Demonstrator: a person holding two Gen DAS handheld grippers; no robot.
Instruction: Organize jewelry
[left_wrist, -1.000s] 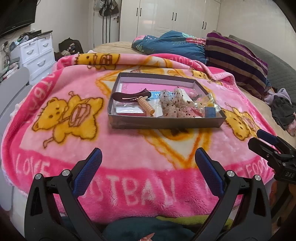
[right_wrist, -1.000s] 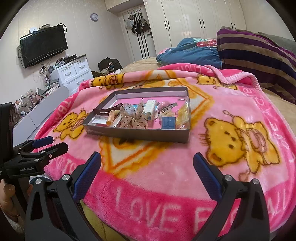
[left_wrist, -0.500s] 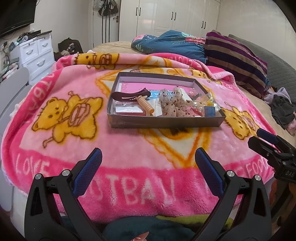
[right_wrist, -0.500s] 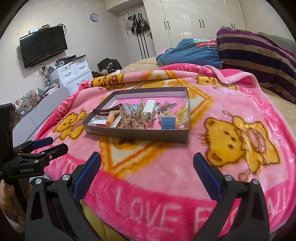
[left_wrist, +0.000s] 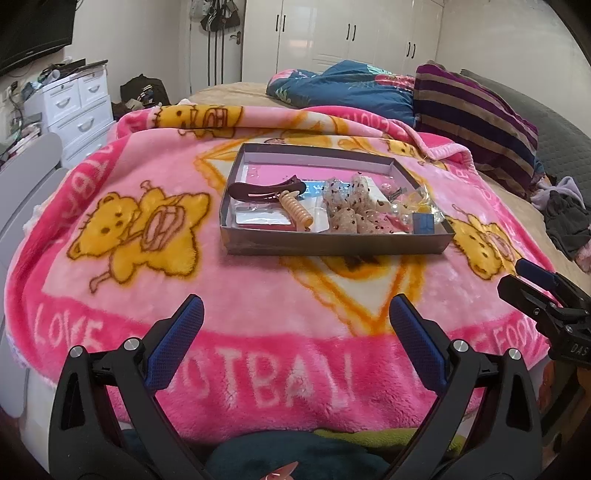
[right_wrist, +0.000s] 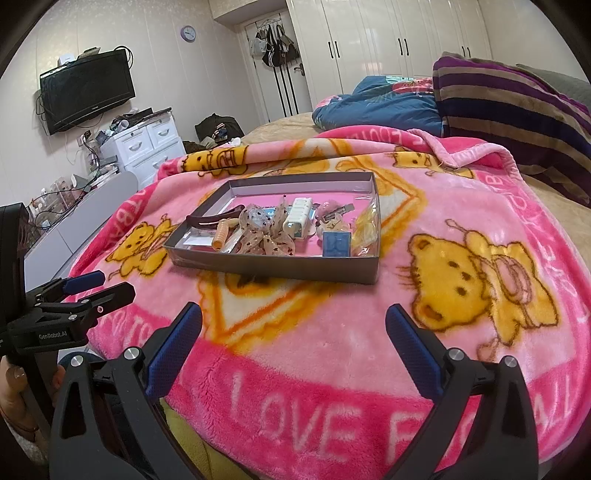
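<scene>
Ahead of both open jaws, well apart: jewelry tray

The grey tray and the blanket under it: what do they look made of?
The tray looks like thin cardboard, matte grey, with straight folded walls and sharp corners. The blanket looks like plush fleece: a fuzzy pile with soft printed bears and lettering.
</scene>
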